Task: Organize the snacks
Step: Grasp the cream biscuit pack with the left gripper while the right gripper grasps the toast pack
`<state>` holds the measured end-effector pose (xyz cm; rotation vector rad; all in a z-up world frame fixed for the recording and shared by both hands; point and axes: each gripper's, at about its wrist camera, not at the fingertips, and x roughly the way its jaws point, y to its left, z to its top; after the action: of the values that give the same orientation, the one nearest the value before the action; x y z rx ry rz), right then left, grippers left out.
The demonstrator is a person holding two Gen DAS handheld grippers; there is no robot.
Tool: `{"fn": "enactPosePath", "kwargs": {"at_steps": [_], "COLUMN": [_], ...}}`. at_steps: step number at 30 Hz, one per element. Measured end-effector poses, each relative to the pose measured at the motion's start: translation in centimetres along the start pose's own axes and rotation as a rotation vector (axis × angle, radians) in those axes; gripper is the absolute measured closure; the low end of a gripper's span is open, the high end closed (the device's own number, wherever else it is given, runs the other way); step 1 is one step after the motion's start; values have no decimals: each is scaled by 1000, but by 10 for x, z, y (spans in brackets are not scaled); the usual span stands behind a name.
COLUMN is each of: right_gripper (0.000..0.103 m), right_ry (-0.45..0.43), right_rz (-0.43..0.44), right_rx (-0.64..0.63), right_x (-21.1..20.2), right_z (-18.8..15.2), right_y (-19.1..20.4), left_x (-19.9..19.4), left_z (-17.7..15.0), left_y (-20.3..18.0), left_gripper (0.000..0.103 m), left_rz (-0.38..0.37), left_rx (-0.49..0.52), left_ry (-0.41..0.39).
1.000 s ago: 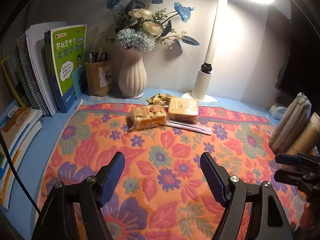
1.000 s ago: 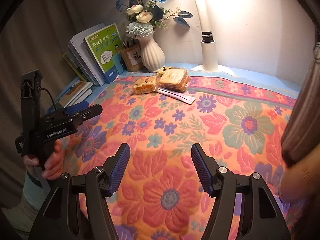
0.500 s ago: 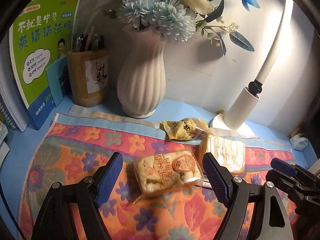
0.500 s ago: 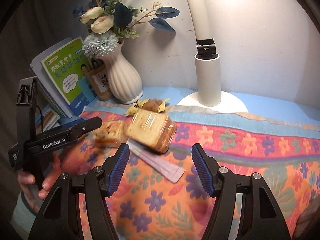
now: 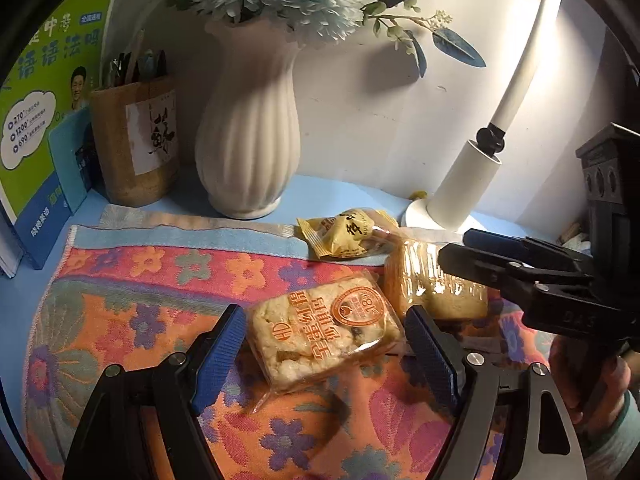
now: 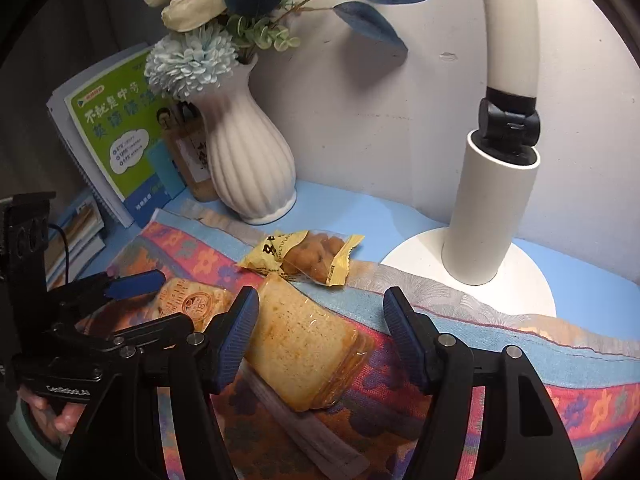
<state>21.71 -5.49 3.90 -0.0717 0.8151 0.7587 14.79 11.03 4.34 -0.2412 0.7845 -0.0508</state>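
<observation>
A clear-wrapped cake with an orange round label (image 5: 324,332) lies on the floral cloth (image 5: 140,300). My left gripper (image 5: 326,354) straddles it, open, with a small gap at each pad. Just right of it lies a wrapped bread slice (image 6: 304,344), between the fingers of my open right gripper (image 6: 320,334); the left finger hides its edge, the right pad stands clear. A yellow candy packet (image 6: 304,256) rests behind both at the cloth's far hem. In the right wrist view the left gripper (image 6: 174,300) appears at the left around the cake (image 6: 192,304). The left wrist view has the right gripper (image 5: 472,252) over the bread (image 5: 432,292).
A white ribbed vase (image 5: 248,136) with flowers stands close behind the snacks. A brown pen holder (image 5: 132,140) and upright books (image 5: 44,112) are at the back left. The white lamp base (image 6: 492,216) is at the back right. Pale strip sachets (image 6: 304,432) lie under the bread.
Both grippers have come forward and lower from the near part of the cloth to the snacks. The left one stopped around the cake first; the right one kept closing in on the bread.
</observation>
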Motion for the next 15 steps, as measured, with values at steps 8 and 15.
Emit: {"fn": "enactPosePath", "kwargs": {"at_steps": [8,15], "right_gripper": [36,34], "right_ry": [67,99], "right_rz": [5,-9], "right_rx": [-128,-203], "right_x": [1,12], "right_z": [-20,-26], "right_y": [24,34], "left_x": [-3,-1], "left_z": [-2,-8], "left_y": [-5,-12], "left_gripper": [23,23], "left_rz": [3,-3], "left_rx": [46,139], "left_ry": [13,62]}}
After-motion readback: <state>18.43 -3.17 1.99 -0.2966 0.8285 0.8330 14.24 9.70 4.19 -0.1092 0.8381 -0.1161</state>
